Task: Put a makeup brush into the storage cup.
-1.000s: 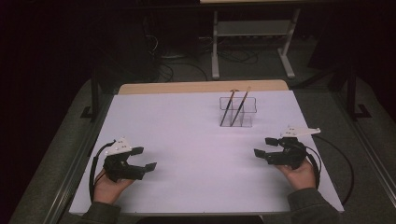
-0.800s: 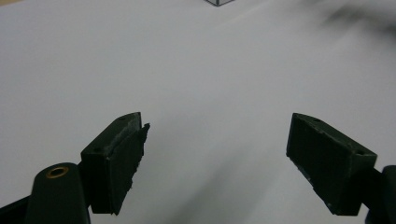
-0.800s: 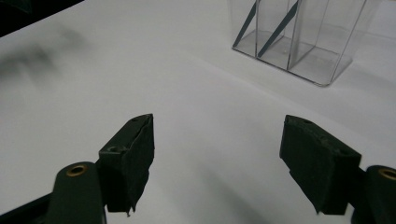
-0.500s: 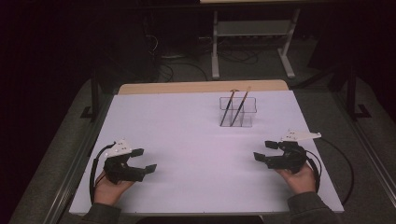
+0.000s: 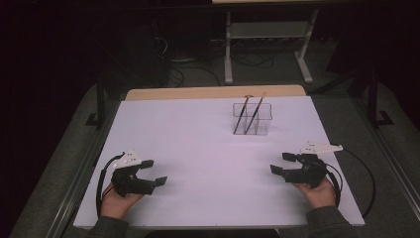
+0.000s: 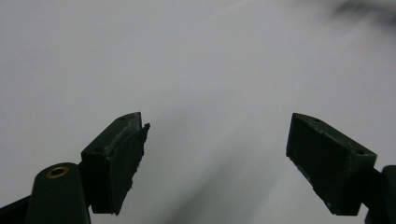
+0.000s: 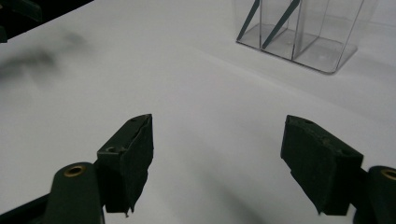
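Left tongs (image 5: pixel 152 174) and right tongs (image 5: pixel 281 164) gaping, matte black blocky pads, clear boxy holder (image 5: pixel 252 119), thin brushes (image 5: pixel 250 113)

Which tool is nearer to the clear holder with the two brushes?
Right. The right tool sits on the near right of the table, just in front of the clear holder; the left tool is farther off, at the near left.

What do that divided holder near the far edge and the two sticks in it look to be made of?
The divided holder looks like clear, glossy acrylic or similar plastic: the white table surface shows through its walls, and its edges catch light. The two sticks look like wood or plastic with dark shafts and brown upper ends; possibly brushes, too small to tell.
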Motion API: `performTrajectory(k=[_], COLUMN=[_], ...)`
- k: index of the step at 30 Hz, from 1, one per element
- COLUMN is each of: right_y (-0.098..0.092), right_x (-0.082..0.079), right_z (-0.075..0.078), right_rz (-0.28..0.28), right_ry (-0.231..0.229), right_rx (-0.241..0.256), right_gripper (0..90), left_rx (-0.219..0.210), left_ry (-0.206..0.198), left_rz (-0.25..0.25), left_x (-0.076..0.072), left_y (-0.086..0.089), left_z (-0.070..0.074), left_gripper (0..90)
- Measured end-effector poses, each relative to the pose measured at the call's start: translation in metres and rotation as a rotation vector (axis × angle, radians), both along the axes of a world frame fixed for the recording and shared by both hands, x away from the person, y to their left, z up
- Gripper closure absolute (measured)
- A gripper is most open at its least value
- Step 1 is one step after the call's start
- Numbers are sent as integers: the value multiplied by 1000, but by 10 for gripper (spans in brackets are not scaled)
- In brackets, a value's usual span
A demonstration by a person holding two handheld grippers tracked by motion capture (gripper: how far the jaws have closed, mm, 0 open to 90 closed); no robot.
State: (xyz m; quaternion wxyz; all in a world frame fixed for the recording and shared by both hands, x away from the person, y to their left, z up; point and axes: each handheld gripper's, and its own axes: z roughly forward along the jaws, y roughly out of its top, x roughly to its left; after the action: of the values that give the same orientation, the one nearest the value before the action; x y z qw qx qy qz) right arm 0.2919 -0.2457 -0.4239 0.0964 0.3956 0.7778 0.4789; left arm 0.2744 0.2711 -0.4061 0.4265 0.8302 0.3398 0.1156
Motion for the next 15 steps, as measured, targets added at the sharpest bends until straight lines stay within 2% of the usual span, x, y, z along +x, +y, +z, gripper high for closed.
performTrajectory(k=[15], right_y=[2], right_x=[-1], right_z=[-2], right_rz=[6], right_ry=[3], right_rx=[4], right_gripper=[242], left_rx=[7], left_ry=[0], left_rz=[-5], left_x=[2], left_y=[-1], left_z=[-2], left_gripper=[183])
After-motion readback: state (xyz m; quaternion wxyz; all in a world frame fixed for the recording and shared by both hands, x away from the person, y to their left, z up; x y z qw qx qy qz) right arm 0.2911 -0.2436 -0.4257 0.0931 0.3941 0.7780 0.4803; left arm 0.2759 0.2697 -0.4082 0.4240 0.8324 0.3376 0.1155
